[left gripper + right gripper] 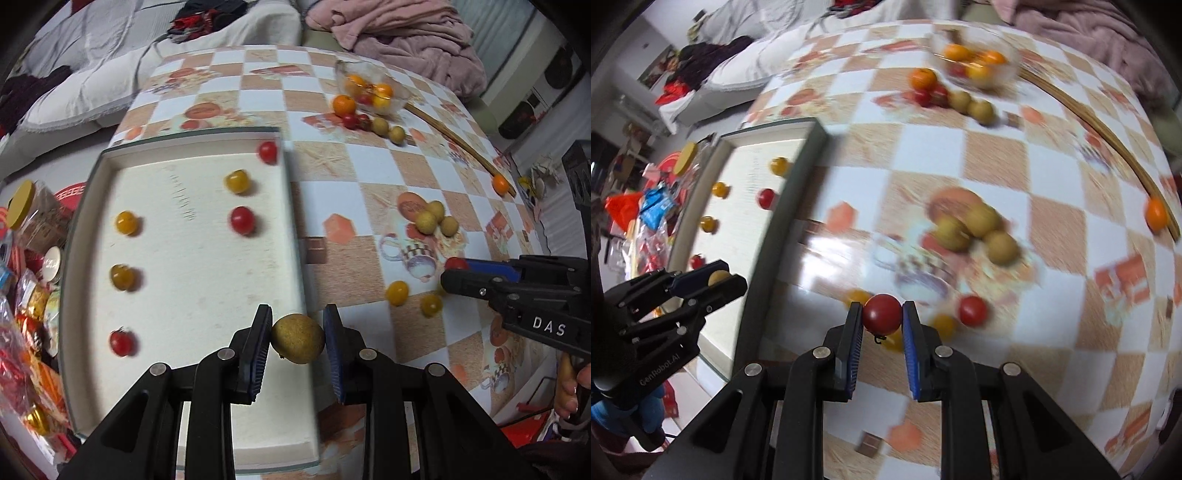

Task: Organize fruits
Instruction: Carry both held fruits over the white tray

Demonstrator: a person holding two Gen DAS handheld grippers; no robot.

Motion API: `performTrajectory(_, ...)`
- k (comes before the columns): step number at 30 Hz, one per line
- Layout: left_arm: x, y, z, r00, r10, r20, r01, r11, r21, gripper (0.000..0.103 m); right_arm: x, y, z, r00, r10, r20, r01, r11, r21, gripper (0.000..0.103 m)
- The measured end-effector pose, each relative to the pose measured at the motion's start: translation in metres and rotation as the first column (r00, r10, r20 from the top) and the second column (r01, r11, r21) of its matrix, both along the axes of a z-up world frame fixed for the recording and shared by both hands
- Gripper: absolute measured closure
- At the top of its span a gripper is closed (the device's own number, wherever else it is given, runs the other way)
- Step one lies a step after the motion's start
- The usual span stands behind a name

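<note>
Holding a tan round fruit between its pads, the left gripper hangs over the white tray edge; the right gripper clamps a red tomato above the checkered table.

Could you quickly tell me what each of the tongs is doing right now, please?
Left tongs: closed on a brownish-yellow longan, above the white tray's right edge.
Right tongs: closed on a red cherry tomato, above the checkered tablecloth.
</note>
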State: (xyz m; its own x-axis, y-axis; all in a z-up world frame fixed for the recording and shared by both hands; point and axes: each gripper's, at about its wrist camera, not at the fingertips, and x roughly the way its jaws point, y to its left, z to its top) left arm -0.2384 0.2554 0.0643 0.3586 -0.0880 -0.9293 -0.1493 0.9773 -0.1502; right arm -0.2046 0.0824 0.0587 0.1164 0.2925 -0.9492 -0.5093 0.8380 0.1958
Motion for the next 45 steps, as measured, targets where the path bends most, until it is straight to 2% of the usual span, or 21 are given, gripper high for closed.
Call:
performTrajectory(11, -0.04, 0.067, -0.012, 0.983, 0.183, -0.033, -0.182, 0.983, 0.032, 0.073, -0.008, 0.098, 0.004, 0.98, 0.198, 0.017, -0.198, 0.979, 0.047, 0.08)
performTrajectory(18, -0.058, 0.089, -0.026, 0.966, 0.249, -0.062, -0.247, 0.968, 0.043, 0.073, -0.014, 0.143, -0.013, 0.961, 0.275, -0.017, -0.274, 0.961, 0.038, 0.08)
performTrajectory(26, -0.062, 0.095, -0.04, 0.963, 0.256, -0.079, -0.252, 0.966, 0.056, 0.073, -0.016, 0.167, -0.036, 0.942, 0.334, -0.025, -0.335, 0.942, -0.024, 0.08)
performTrajectory(35, -0.061, 0.094, -0.043, 0.974, 0.213, -0.072, -0.209, 0.976, 0.065, 0.072, -0.015, 0.175, -0.05, 0.935, 0.353, -0.021, -0.354, 0.933, -0.073, 0.08)
performTrajectory(36, -0.061, 0.094, -0.043, 0.977, 0.203, -0.069, -0.199, 0.978, 0.06, 0.07, -0.015, 0.175, -0.049, 0.933, 0.36, -0.016, -0.36, 0.93, -0.079, 0.079)
performTrajectory(37, -0.061, 0.094, -0.043, 0.979, 0.195, -0.067, -0.192, 0.98, 0.049, 0.053, -0.016, 0.176, -0.049, 0.929, 0.369, -0.012, -0.368, 0.926, -0.085, 0.078)
performTrajectory(39, -0.062, 0.094, -0.04, 0.979, 0.201, -0.044, -0.197, 0.978, 0.069, 0.034, -0.018, 0.179, -0.049, 0.924, 0.383, -0.012, -0.382, 0.92, -0.085, 0.072)
performTrajectory(41, -0.063, 0.095, -0.037, 0.981, 0.195, -0.02, -0.193, 0.979, 0.064, 0.034, -0.018, 0.179, -0.048, 0.921, 0.389, -0.014, -0.388, 0.918, -0.083, 0.062)
performTrajectory(45, -0.06, 0.099, -0.039, 0.98, 0.195, -0.042, -0.193, 0.98, 0.055, 0.031, -0.015, 0.179, -0.043, 0.927, 0.375, -0.01, -0.374, 0.926, -0.056, 0.045)
